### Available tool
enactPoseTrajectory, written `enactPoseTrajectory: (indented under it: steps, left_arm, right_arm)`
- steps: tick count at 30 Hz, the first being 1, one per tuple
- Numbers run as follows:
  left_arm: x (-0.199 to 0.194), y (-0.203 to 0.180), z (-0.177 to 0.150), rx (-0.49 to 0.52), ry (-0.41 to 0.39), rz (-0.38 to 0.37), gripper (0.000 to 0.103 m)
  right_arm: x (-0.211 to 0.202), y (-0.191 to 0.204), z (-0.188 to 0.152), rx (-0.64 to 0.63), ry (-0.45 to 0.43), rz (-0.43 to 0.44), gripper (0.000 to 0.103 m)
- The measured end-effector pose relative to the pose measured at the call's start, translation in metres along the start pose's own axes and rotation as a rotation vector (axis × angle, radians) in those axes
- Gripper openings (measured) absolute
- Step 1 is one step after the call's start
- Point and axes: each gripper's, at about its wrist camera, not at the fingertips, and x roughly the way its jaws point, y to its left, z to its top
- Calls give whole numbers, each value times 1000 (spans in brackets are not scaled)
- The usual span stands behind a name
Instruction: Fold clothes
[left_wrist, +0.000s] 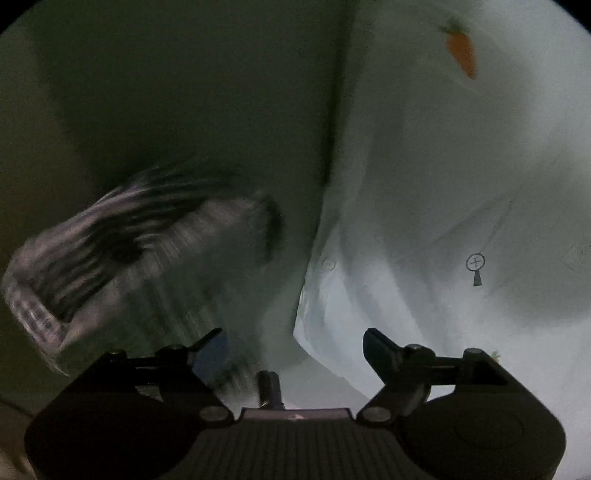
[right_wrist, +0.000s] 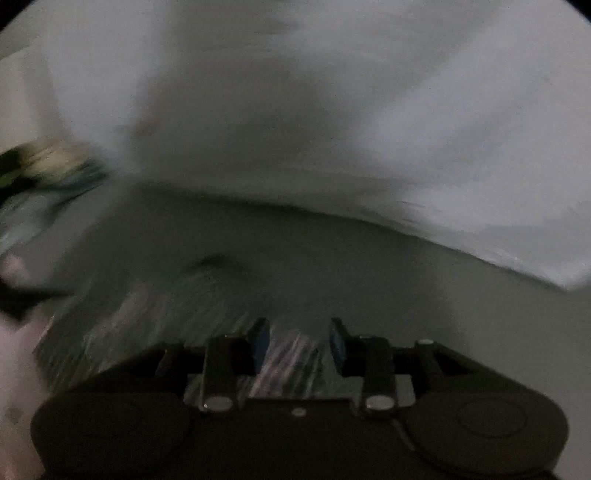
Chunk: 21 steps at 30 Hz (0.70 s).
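Left wrist view: the left hand-held gripper (left_wrist: 291, 345) stands wide, nothing between its fingers, over the edge of a white cloth garment printed with a small orange carrot (left_wrist: 424, 206).
Striped garment: a blurred, bunched grey-and-dark striped fabric piece (left_wrist: 122, 254) lies to the left of the white one on the dull grey-green counter (left_wrist: 177, 92), apart from the left fingers.
Right wrist view: the right hand-held gripper (right_wrist: 299, 336) is partly parted; striped cloth (right_wrist: 284, 365) shows in the gap, but the blue pads (right_wrist: 263, 338) do not look pressed on it, so I read it as let go.
White garment, right view: it fills the upper part of the frame (right_wrist: 332, 110), its lower edge lying across the counter (right_wrist: 369, 280) beyond the gripper.
Left edge, right view: a pale, blurred shape (right_wrist: 18, 332), likely a person's hand; too smeared to say more.
Step in hand: judged a changeover between folds, both grippers free of cloth.
Next move calls for: picking one garment, finding a clear hem or corner, and closing both grippers on it before lifting.
Caution: heavy blur makes edges hard to place.
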Motion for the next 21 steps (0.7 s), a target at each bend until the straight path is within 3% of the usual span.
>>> enactPoseTrajectory:
  steps: [2, 4, 8, 11, 14, 16, 18, 21]
  left_arm:
    - [3, -19, 3, 148, -29, -3, 81]
    - [3, -32, -4, 345, -78, 62, 81]
    - [14, -27, -34, 717, -171, 335, 80]
    - [31, -7, -67, 985, -176, 509, 78]
    - [46, 17, -93, 1170, -173, 583, 78]
    - [59, 33, -102, 1306, -214, 646, 79]
    - [69, 53, -107, 1432, -256, 713, 81]
    - [87, 66, -96, 1482, -247, 723, 81]
  right_arm:
    - [1, -6, -2, 100, -35, -55, 38]
    - [-6, -6, -13, 168, -68, -58, 40]
    - [-29, 9, -52, 236, -92, -91, 40]
    - [-43, 28, -84, 242, -86, -60, 40]
    - [-46, 44, -116, 242, -78, -47, 54]
    - [-42, 49, -132, 189, -51, -52, 54]
    - [-22, 56, -145, 91, -13, -119, 54]
    - [9, 49, -158, 20, 74, -212, 55]
